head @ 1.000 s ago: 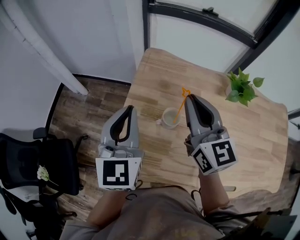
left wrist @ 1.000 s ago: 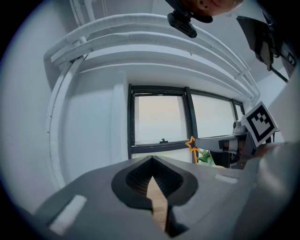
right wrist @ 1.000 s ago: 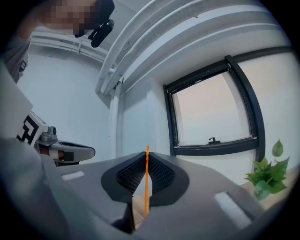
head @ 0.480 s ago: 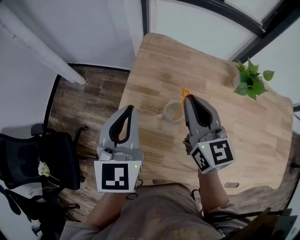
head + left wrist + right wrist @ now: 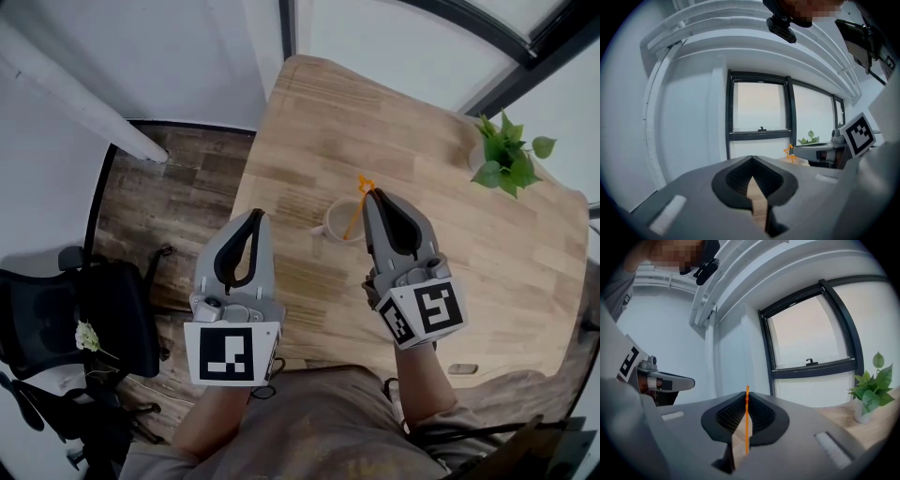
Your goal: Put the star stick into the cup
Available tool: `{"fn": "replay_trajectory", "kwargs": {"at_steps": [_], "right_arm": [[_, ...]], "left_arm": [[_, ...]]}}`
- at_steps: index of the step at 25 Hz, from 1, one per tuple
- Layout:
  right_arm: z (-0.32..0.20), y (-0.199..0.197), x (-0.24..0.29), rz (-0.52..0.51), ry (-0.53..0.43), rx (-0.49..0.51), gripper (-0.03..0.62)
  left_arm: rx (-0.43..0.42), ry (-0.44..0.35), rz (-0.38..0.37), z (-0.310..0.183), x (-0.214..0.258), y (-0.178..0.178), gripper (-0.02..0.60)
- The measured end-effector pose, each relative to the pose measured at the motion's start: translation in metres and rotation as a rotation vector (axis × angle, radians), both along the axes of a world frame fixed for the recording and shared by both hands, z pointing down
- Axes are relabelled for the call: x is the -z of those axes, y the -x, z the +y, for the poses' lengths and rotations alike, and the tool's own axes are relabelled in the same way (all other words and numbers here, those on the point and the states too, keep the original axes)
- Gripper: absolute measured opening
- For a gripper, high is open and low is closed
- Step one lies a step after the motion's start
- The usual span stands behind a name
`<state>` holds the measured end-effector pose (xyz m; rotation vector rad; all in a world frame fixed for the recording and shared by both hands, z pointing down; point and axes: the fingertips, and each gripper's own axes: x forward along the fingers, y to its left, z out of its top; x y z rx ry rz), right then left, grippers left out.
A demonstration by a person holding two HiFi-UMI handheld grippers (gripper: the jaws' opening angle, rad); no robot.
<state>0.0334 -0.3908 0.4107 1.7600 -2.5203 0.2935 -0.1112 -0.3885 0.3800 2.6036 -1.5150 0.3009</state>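
Right gripper view is showing right gripper [image 5: 746, 397] pinching star stick [image 5: 747, 427]; left gripper [image 5: 752, 158] closed, empty; the slanting stick could be tipping cup [image 5: 331, 225].

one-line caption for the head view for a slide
Right gripper holds the orange star stick at the cup on a wooden table; left gripper shut, empty.

Slight drift of the head view: cup [image 5: 337, 221] and plant [image 5: 511, 161] now a little higher in frame.
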Motion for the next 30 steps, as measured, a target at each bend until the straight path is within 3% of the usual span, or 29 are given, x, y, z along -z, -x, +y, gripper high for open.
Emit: {"fn": "replay_trajectory", "kwargs": {"at_steps": [14,30], "right_arm": [[-0.001,-0.003,0.007,0.028,0.0,0.011,0.08],[0.035,-0.014,0.088,0.043,-0.146,0.026,0.035]], "left_arm": [[0.003,-0.041,0.004,-0.002,0.015,-0.004,0.0],[0.02,-0.16,0.033,0.031,0.073,-0.017,0.0]]}}
